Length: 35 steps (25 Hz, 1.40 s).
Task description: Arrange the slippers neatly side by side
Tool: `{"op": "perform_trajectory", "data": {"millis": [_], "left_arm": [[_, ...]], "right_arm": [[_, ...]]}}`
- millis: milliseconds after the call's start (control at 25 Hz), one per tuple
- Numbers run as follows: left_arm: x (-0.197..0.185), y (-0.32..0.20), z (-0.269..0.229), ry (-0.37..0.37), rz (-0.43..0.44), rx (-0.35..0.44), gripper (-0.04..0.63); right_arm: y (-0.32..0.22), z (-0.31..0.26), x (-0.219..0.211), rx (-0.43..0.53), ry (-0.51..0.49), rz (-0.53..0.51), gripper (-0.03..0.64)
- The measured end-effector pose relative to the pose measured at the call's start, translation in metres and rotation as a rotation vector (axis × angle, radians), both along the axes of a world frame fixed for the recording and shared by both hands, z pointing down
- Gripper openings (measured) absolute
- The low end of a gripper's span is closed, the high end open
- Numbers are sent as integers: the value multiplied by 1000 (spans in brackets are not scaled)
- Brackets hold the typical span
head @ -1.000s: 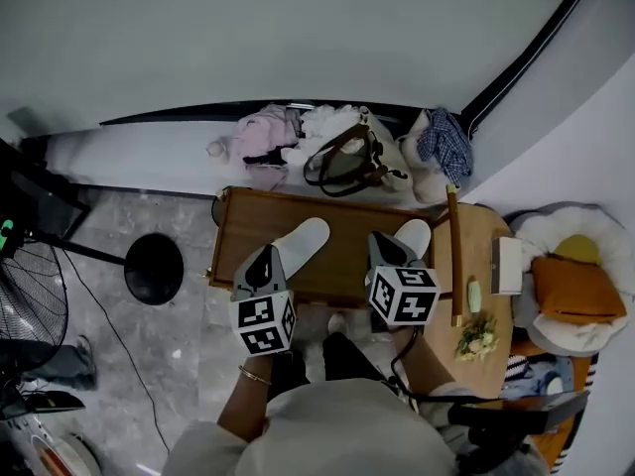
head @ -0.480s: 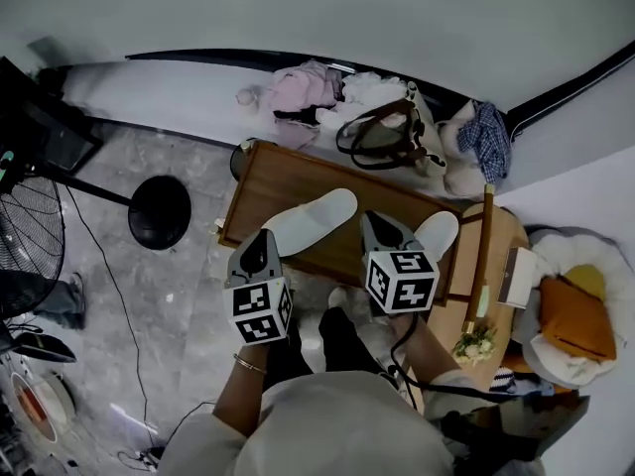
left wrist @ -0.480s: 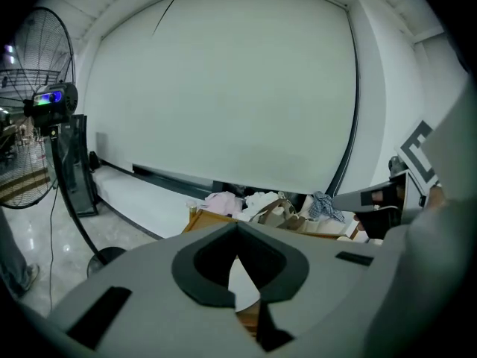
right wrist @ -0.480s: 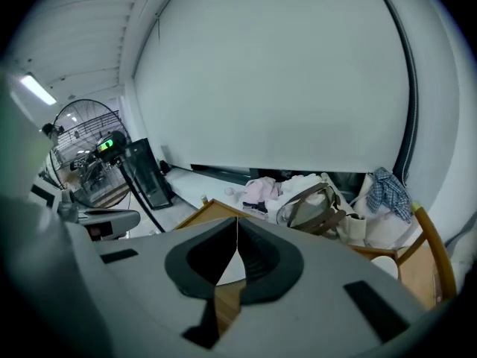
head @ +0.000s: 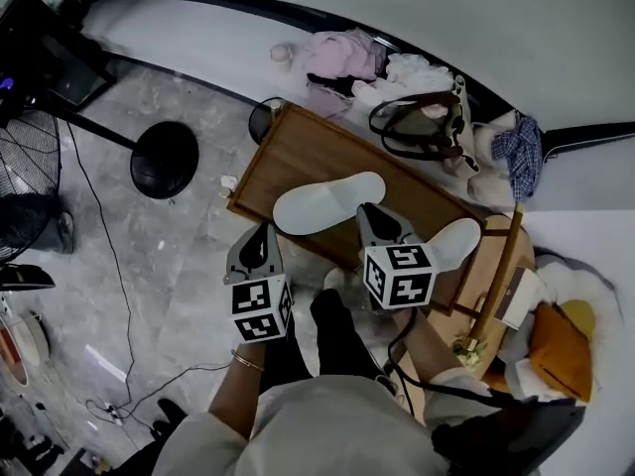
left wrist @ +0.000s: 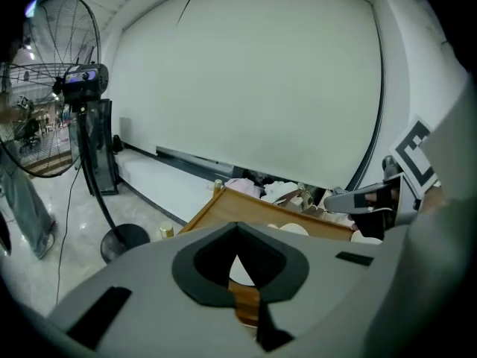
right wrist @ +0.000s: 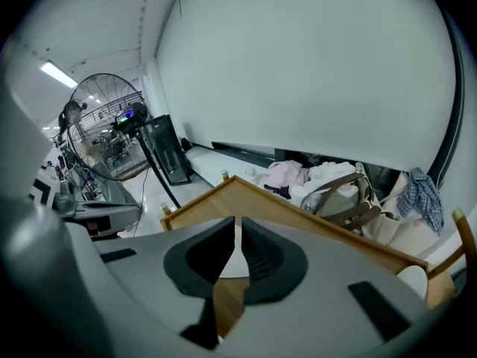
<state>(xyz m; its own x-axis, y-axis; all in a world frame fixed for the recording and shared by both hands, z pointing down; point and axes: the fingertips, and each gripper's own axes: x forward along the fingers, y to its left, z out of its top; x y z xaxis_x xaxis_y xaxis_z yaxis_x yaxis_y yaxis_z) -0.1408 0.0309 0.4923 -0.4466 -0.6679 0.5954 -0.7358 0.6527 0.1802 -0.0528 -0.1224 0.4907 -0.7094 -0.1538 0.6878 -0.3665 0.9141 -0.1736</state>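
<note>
Head view showed two soft, oval white slippers well apart on the rectangular brown wooden surface [head: 308, 147]. The first slipper [head: 327, 202] lay angled near the surface's front edge, and the second slipper [head: 456, 244] lay at its right end. The left tongs [head: 262, 230] hovered off the front edge over glossy grey stone floor [head: 169, 256], which lay open to the left as far as a round black fan base [head: 164, 160]. The right tongs [head: 370, 210] hung between the slippers. Both pairs were closed tip to tip, gripping nothing. A handbag [head: 422, 132] and heaped clothes [head: 342, 58] crowded the far edge.
</note>
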Motion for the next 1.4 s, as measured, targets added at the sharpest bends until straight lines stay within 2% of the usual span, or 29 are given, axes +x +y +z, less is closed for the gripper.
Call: {"op": "perform_trajectory", "data": {"millis": [400,1080,1160,1240,1400], "left_arm": [[-4,24,23,42,-80,-22,5],[-11,38,38,69,-124,-36,5],[-12,39,40,72,-128,-35,6],[-13,39,41,73,-131,-35,5],[-14,41,43,78,-139,-36,5]], "right_arm": [[6,21,-19,8,47,-131,38],[15,43,-35,38,108,-294,40],[15,45,-36,38,110,-306,53],[15,47,-37,40,116,-320,93],[17,50,-39,41,128,-367,95]]}}
